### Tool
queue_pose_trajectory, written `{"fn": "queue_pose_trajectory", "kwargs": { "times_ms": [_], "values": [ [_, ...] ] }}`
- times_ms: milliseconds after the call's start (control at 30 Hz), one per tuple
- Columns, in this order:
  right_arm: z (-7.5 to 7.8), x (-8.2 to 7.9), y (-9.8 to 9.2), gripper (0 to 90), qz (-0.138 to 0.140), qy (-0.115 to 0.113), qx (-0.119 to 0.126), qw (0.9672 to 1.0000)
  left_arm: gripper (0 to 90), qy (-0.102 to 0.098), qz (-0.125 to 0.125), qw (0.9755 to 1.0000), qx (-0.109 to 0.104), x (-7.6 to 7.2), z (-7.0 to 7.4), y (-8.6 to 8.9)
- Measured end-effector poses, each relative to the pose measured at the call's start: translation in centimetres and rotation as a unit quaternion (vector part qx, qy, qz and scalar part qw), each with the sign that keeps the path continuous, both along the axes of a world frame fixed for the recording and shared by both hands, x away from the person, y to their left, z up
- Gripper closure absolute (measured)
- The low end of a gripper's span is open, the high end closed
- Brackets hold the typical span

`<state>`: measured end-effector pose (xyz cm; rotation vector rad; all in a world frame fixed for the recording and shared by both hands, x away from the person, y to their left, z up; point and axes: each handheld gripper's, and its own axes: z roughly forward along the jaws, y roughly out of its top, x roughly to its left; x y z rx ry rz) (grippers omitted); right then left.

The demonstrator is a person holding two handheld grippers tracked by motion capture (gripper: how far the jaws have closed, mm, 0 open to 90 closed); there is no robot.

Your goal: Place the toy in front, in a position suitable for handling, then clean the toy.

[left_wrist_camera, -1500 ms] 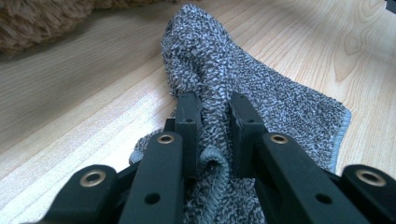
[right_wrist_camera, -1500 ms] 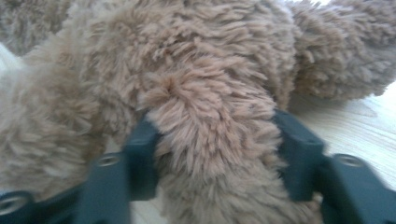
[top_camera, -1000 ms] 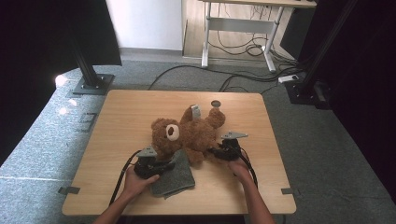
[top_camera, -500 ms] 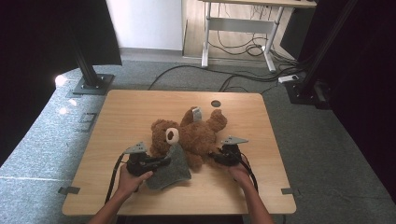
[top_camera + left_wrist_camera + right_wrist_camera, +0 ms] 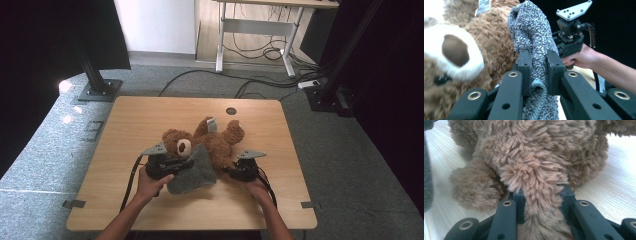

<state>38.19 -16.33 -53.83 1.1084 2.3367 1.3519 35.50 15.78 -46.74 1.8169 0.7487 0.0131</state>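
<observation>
teddy bear (image 5: 210, 142) lies on its back mid-table (image 5: 150, 115), grey knit cloth (image 5: 195, 170) draped against its near side; your left gripper (image 5: 537, 67) pinches a fold of that cloth, jaws narrow; your right gripper (image 5: 541, 197) is clamped on a plush limb; both look soft and light and will likely sag and stretch, so grip bunched material, not fur tips; no containers in sight.
</observation>
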Motion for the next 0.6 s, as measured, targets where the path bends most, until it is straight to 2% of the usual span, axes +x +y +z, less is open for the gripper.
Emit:
{"fn": "queue_pose_trajectory", "kwargs": {
  "times_ms": [267,300,367,400,433,467,500,533,600],
  "values": [
    [0.0,-0.1,0.0,67.4,-0.002,-0.003,-0.001,1.0000,76.4,-0.002,0.019,0.9998,0.007,2.0,0.5,-1.8],
    [0.0,-0.1,0.0,67.4,-0.002,-0.003,-0.002,1.0000,76.4,0.001,0.027,0.9996,0.012,2.7,0.3,-2.4],
    [0.0,-0.1,0.0,67.5,-0.002,-0.003,-0.001,1.0000,76.4,0.003,0.029,0.9995,0.015,2.9,0.2,-2.6],
    [-0.1,-0.1,0.0,67.4,-0.002,-0.003,0.000,1.0000,76.4,0.010,0.032,0.9991,0.027,3.5,-0.4,-3.3],
    [-0.1,-0.1,0.0,67.4,-0.002,-0.003,0.000,1.0000,76.4,0.010,0.032,0.9991,0.027,3.5,-0.4,-3.3],
    [-0.1,-0.1,0.0,67.4,-0.003,-0.003,0.001,1.0000,76.4,0.012,0.032,0.9986,0.040,3.7,-1.0,-3.9],
    [-0.1,-0.1,0.0,67.4,-0.003,-0.003,0.001,1.0000,76.4,0.012,0.032,0.9986,0.040,3.7,-1.0,-3.9],
    [-0.1,-0.1,0.0,67.3,-0.007,-0.001,0.003,1.0000,76.4,0.011,0.032,0.9981,0.052,3.8,-1.5,-4.4],
    [-0.1,-0.1,-0.1,67.2,-0.011,-0.001,0.006,0.9999,76.5,0.012,0.036,0.9980,0.051,3.8,-1.8,-4.5]
  ]
}}
